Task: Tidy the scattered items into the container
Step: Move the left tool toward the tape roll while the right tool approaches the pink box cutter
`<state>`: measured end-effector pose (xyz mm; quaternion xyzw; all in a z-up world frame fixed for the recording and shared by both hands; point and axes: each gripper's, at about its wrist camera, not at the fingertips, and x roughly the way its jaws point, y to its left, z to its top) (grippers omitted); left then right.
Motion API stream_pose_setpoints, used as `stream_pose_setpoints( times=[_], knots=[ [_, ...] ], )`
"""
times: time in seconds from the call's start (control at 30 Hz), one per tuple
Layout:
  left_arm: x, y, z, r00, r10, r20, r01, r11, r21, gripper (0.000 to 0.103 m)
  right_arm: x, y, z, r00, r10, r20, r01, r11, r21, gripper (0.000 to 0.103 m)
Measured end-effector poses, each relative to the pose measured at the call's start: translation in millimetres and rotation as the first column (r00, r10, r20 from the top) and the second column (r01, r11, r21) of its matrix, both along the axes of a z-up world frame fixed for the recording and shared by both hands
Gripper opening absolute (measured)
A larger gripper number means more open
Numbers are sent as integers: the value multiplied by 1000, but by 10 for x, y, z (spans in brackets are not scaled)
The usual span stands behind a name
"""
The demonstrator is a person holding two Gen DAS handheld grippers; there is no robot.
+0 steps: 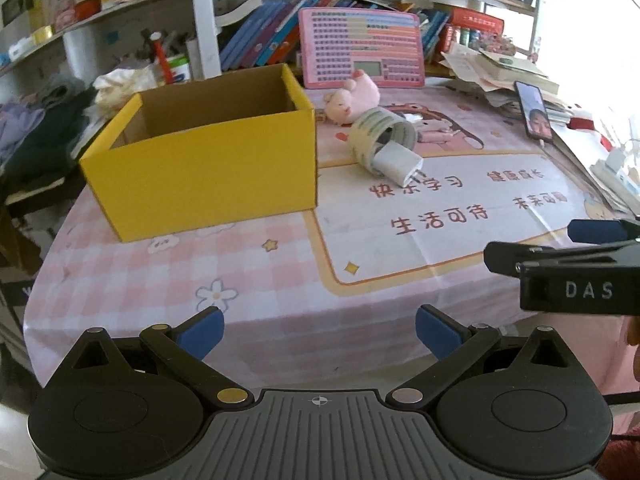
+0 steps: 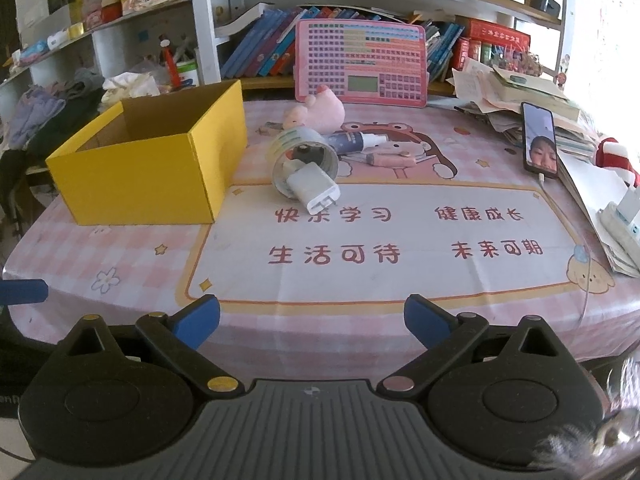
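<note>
Both tools spread wide, empty, left tool (image 1: pixel 318 330), right tool (image 2: pixel 312 320), charger (image 2: pixel 314 191) and yellow box (image 2: pixel 160 168) well ahead.

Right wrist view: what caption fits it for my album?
Open right hand-held gripper faces a yellow box, tape roll and white charger.

Mat (image 2: pixel 360 264) front bare; yellow box (image 2: pixel 160 168) blocks left, paper stacks (image 2: pixel 532 96) right.
</note>
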<state>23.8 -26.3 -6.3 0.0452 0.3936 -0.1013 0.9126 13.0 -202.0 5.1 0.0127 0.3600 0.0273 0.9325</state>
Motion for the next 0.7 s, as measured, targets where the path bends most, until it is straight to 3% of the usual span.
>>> stream_pose_setpoints(
  times=[0.47,0.7],
  knots=[
    [319,-333,7,990,-138,18,138,990,-8,102,352,-256,22,998,-60,13,60,998,23,97],
    [594,-568,62,979,-194,64,196,980,-25,101,644,-501,98,995,-96,28,95,995,32,97]
  ],
)
